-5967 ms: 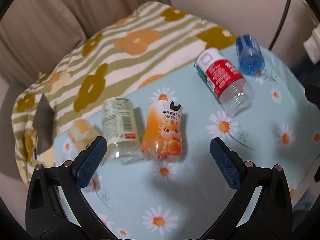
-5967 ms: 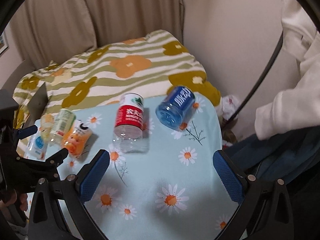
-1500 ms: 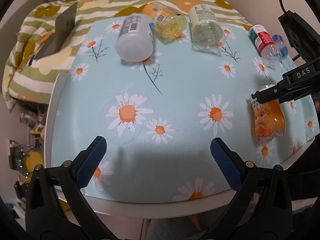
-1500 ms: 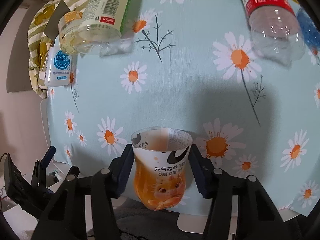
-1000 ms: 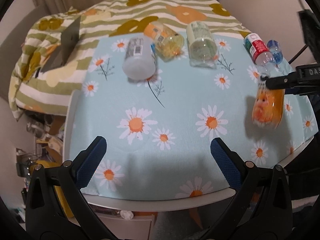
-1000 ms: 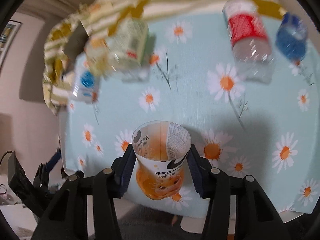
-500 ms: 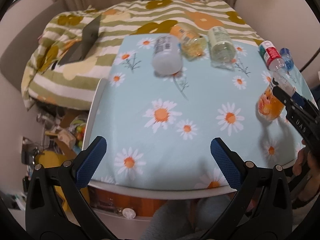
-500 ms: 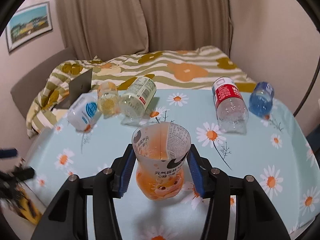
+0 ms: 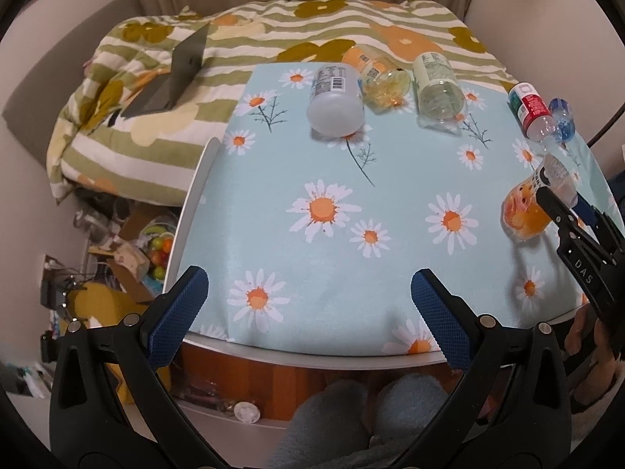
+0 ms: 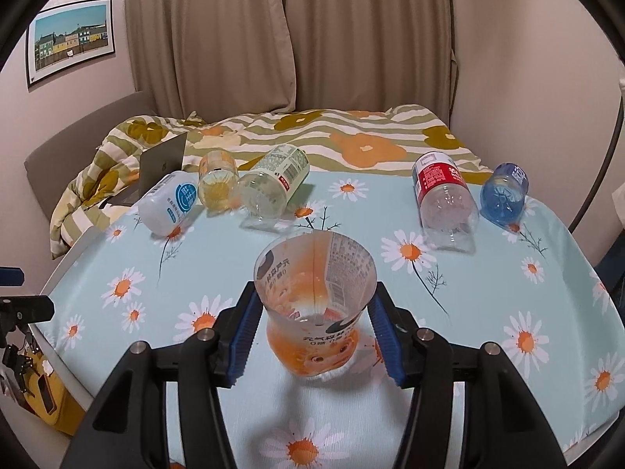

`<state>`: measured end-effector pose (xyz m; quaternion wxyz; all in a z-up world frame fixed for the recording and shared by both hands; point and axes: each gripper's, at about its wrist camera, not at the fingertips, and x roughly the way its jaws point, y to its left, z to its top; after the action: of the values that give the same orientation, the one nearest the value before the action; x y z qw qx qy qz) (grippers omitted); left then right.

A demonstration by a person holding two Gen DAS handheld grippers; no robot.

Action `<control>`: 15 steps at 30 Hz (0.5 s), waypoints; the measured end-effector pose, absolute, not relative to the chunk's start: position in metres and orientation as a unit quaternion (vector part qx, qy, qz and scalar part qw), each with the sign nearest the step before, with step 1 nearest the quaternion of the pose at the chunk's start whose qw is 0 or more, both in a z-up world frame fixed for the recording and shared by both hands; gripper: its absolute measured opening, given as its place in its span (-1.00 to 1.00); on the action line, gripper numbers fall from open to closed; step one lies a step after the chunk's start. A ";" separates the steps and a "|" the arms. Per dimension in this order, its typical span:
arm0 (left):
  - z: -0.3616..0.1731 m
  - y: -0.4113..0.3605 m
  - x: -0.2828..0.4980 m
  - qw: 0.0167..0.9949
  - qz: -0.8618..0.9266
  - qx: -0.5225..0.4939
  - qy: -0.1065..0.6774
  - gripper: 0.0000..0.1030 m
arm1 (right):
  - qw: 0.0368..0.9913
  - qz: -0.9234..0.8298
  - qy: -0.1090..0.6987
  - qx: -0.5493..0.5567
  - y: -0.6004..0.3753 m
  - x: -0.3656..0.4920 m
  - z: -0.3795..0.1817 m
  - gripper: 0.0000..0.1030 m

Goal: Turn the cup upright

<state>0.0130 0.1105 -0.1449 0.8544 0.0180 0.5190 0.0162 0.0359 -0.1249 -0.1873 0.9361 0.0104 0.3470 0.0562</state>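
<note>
Right gripper (image 10: 315, 326) clamped on the cup (image 10: 315, 305), mouth up, base at the cloth (image 10: 488, 293) near the table's front edge. Left gripper (image 9: 308, 306) wide, holding nothing, well apart from the cup.

Home bedroom, flowered duvet (image 10: 297, 133), curtains (image 10: 289, 35), framed picture (image 10: 70, 39)

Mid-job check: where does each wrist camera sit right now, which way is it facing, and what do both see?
Left wrist: behind the open left gripper off the table's near edge, facing across it toward the bed; the person's knees show below, the right gripper at the right edge.
Right wrist: low over the near table, facing the curtains; the right gripper's pads clamp the upright orange cup.
Shared: the cup, the five lying bottles, the laptop, the bed.
</note>
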 end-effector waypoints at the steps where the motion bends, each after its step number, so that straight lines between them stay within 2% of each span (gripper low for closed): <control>1: -0.145 0.110 0.012 0.855 0.017 0.018 0.519 1.00 | 0.936 0.056 0.348 0.009 -0.125 0.036 -0.188 0.00; 7: -0.142 0.109 0.007 0.856 0.023 0.008 0.516 1.00 | 0.935 0.063 0.349 0.001 -0.121 0.033 -0.188 0.01; 8: -0.142 0.109 0.007 0.856 0.023 0.006 0.516 1.00 | 0.935 0.066 0.349 0.004 -0.121 0.032 -0.188 0.09; 10: -0.141 0.109 0.005 0.857 0.026 0.003 0.514 1.00 | 0.934 0.074 0.348 0.011 -0.121 0.031 -0.188 0.52; 11: -0.141 0.109 0.005 0.858 0.027 0.002 0.513 1.00 | 0.934 0.076 0.348 0.015 -0.121 0.031 -0.188 0.90; 12: -0.140 0.109 0.003 0.859 0.029 0.001 0.512 1.00 | 0.934 0.080 0.348 0.018 -0.121 0.031 -0.188 1.00; 15: -0.136 0.107 0.000 0.862 0.031 -0.002 0.505 1.00 | 0.937 0.083 0.339 0.027 -0.124 0.028 -0.186 1.00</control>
<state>0.0004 0.1069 -0.1359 0.8623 -0.0020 0.5055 0.0310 0.0283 -0.1239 -0.1858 0.9365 0.0273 0.3395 0.0834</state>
